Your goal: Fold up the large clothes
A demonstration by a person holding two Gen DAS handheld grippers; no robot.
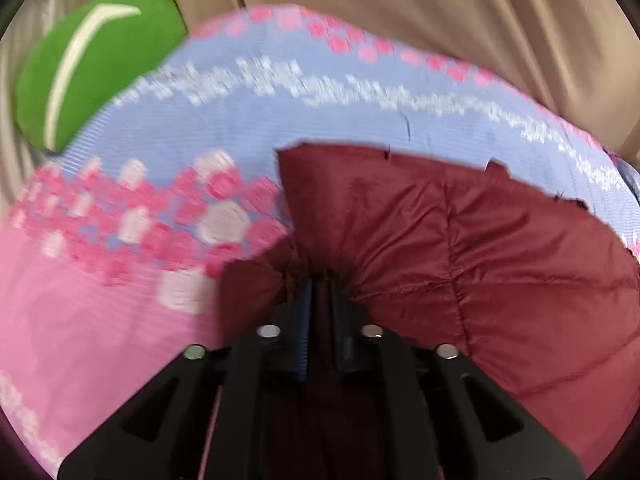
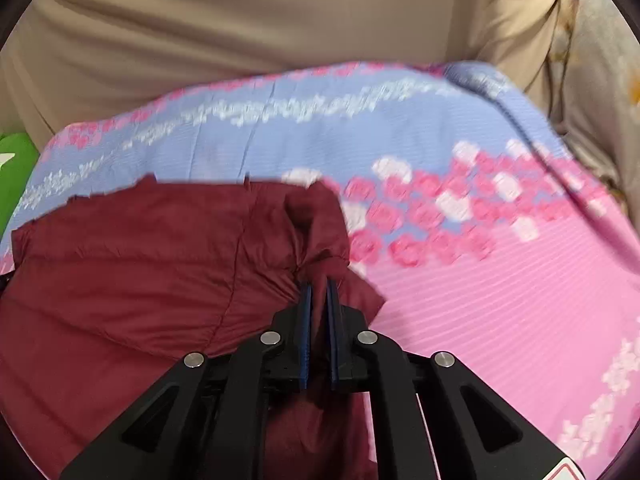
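Both claws (image 1: 318,280) (image 2: 318,286) w/ maroon jacket (image 1: 500,260)

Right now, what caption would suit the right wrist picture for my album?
Right gripper pinching a corner of the maroon quilted garment spread on a pink-and-blue floral blanket.

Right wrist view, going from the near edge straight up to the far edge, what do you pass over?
right gripper pinching the maroon quilted garment → pink and blue patterned blanket → beige fabric backdrop.
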